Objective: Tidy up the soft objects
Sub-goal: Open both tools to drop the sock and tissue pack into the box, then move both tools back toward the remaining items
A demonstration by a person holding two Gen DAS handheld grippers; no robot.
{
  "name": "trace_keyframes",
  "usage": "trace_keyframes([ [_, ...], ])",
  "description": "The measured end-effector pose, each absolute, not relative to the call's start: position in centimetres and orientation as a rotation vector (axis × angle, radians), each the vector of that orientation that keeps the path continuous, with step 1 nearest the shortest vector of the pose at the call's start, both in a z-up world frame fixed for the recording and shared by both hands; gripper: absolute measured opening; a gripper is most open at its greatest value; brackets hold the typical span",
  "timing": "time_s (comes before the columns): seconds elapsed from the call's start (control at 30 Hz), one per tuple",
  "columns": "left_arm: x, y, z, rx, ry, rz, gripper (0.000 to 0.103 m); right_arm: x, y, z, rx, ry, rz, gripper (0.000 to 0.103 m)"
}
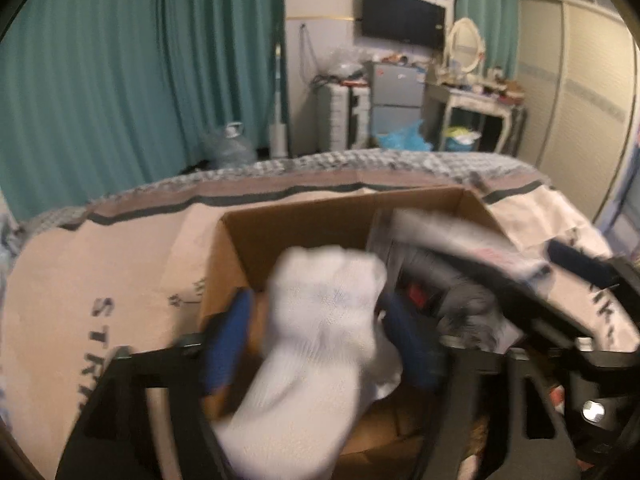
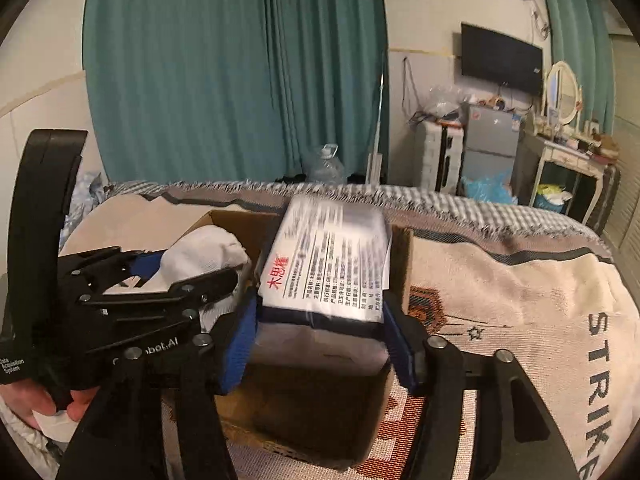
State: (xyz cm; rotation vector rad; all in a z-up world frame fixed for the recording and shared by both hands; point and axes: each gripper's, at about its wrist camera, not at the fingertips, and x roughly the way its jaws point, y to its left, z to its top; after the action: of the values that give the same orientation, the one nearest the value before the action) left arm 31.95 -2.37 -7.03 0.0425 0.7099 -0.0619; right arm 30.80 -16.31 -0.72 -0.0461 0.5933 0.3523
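An open cardboard box (image 1: 304, 224) sits on a beige printed blanket on the bed; it also shows in the right wrist view (image 2: 320, 412). My left gripper (image 1: 320, 336) is shut on a white sock (image 1: 320, 320) and holds it over the box's left half; the sock also shows in the right wrist view (image 2: 204, 256). My right gripper (image 2: 320, 340) is shut on a soft white tissue pack (image 2: 328, 268) with printed text, held above the box's right half. The pack shows blurred in the left wrist view (image 1: 452, 240).
The beige blanket (image 2: 520, 320) with dark lettering covers the bed around the box. Teal curtains (image 1: 140, 72), a water bottle (image 1: 230, 144), a small fridge (image 1: 396, 100), a dressing table (image 1: 472, 104) and a wall TV (image 1: 404, 24) stand beyond the bed.
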Motion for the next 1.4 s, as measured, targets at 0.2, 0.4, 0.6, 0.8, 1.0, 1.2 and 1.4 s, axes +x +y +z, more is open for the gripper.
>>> trace_keyframes([
  [0.2,28.4,-2.5,-3.2,0.084,0.669,-0.053,0.085,28.0,-18.1,3.4,0.005,0.572,0.315,0.076],
  [0.4,20.5,-2.4,4.2,0.1,0.526,-0.051,0.085,21.3,-19.3,11.8,-0.017,0.483,0.285,0.08],
  [0.6,11.6,-1.9,10.1,0.097,0.401,-0.059,0.092,12.9,-19.1,18.7,-0.037,0.418,0.273,0.097],
  [0.8,5.0,-0.5,11.1,0.103,0.393,-0.063,0.092,5.7,-17.8,20.6,-0.087,0.401,0.246,0.103],
  [1.0,1.7,0.7,8.0,0.138,0.46,-0.082,0.092,0.7,-16.9,17.8,-0.066,0.453,0.288,0.103],
  [1.2,0.8,2.0,2.0,0.117,0.558,-0.044,0.092,-0.3,-14.8,11.4,-0.091,0.538,0.312,0.103],
  [1.4,1.8,2.2,-4.9,0.071,0.651,-0.015,0.092,1.7,-12.9,1.9,-0.164,0.687,0.293,0.103],
])
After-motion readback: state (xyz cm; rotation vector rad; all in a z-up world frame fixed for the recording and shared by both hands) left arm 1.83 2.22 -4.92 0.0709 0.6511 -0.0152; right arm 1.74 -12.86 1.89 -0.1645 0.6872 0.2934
